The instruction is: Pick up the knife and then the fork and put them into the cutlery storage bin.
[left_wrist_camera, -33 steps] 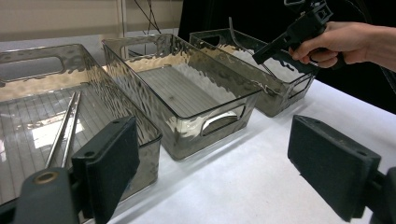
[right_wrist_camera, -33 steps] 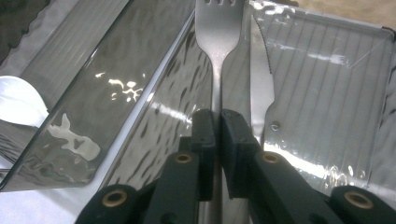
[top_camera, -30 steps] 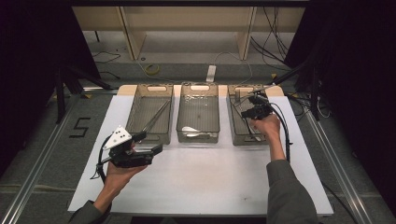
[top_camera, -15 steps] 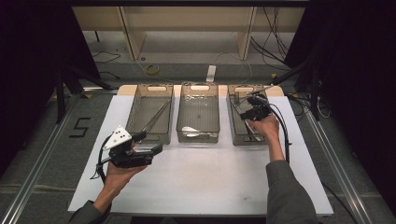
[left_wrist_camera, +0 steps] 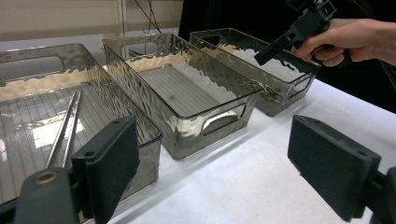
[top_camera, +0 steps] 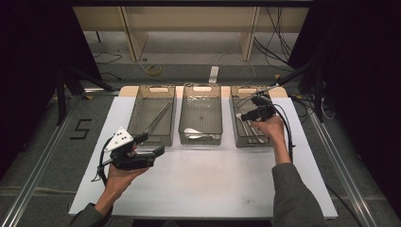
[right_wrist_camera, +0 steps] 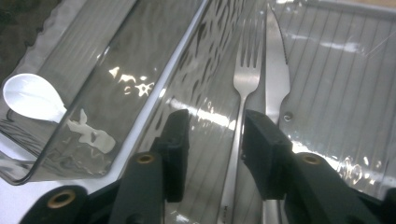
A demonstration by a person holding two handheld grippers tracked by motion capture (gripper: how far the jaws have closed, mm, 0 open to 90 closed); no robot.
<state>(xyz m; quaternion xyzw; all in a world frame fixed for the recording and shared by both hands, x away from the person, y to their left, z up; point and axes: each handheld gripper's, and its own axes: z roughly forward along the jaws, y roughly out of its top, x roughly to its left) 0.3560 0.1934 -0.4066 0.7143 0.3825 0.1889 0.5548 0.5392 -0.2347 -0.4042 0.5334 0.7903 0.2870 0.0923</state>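
Note:
Three clear bins stand in a row on the white table. The left bin holds metal chopsticks, and the middle bin holds a white spoon. A fork and a knife lie flat in the right bin. My right gripper hangs over that bin. Its jaws have just been opening, and the fork's handle runs between them untouched. My left gripper stands wide open and empty over the table in front of the left bin.
Beyond the bins are the table's far edge, a shelf frame and cables on the floor. Bare white table surface stretches between the two hands and toward the near edge. Metal rails run along both sides of the table.
Both hands keep their places in the high view. None of the bins or pieces of cutlery has visibly shifted.

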